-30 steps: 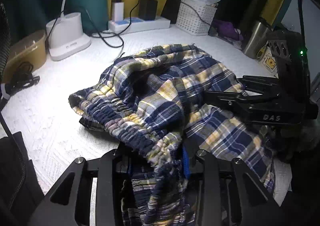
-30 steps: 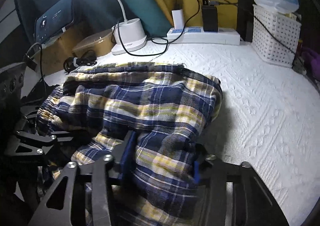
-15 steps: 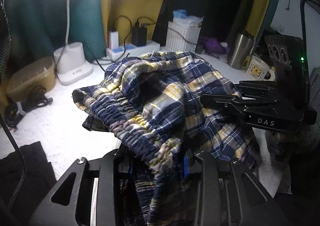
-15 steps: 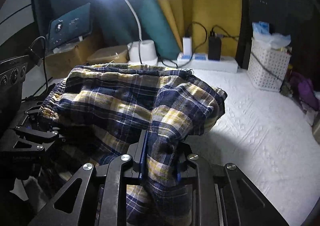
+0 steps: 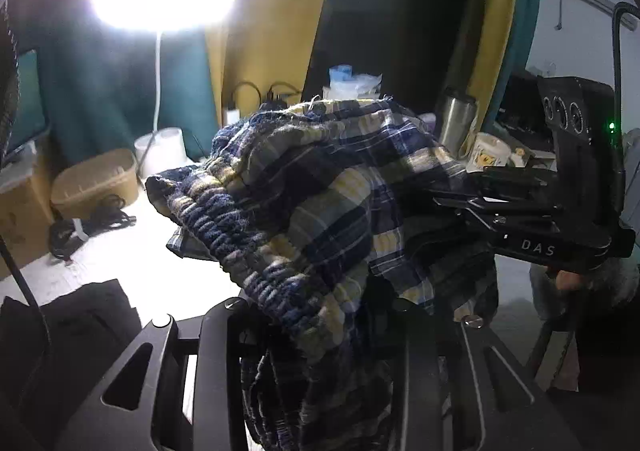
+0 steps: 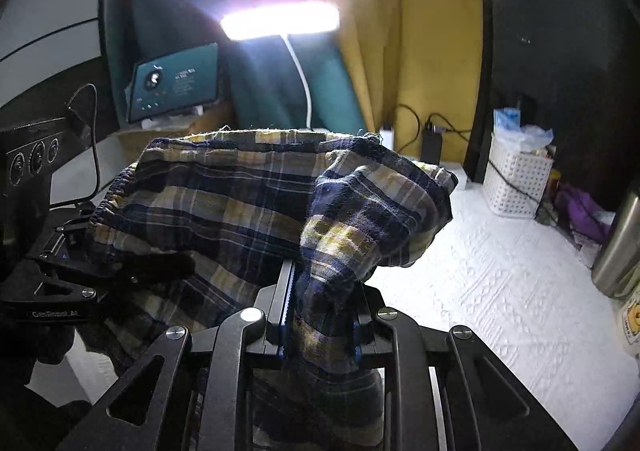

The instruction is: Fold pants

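Both my tongs grip the plaid pants, holding them bunched in the air above the white counter: left tongs clamp the elastic waistband, right tongs pinch a fold of cloth.

Both hand-held grippers have lifted the plaid pants higher off the bedspread.

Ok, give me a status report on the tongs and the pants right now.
Left tongs shut on plaid pants at the waistband. Right tongs shut on bunched fabric. Pants off the white bedspread. Nothing in the way.
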### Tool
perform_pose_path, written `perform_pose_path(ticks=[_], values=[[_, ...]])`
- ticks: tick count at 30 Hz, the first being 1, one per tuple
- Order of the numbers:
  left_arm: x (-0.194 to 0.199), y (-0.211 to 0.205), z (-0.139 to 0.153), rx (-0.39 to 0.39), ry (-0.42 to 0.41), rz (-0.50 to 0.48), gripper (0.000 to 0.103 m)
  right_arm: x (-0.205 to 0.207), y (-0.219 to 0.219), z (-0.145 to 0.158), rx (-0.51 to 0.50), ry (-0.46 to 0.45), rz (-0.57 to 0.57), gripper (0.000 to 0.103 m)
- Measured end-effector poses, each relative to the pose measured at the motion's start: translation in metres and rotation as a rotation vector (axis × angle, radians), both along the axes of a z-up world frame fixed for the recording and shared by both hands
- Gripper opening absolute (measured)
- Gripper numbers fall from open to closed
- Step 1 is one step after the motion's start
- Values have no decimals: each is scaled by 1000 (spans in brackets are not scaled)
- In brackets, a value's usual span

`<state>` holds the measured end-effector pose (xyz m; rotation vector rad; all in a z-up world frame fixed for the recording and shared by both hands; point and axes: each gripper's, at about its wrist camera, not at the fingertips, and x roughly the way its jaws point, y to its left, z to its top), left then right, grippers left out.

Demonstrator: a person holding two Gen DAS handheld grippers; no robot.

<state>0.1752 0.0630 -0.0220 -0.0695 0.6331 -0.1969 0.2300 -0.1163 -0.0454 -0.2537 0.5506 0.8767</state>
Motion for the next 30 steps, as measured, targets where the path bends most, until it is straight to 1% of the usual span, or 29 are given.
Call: perform_pose_path(ticks=[9,13,18,25,30], values=[[-45,9,29,6,-109,21,32,-46,0,28,63,-69,10,23],[-69,18,40,15,-162,41,32,-66,8,38,80,-99,27,23],[-93,31,50,34,-206,67,32,-87,22,46,102,-117,53,23],[-114,59,51,47,-231,113,32,-104,52,48,115,-117,93,23],[-120,79,43,53,-214,136,32,-104,73,35,101,-90,105,23]])
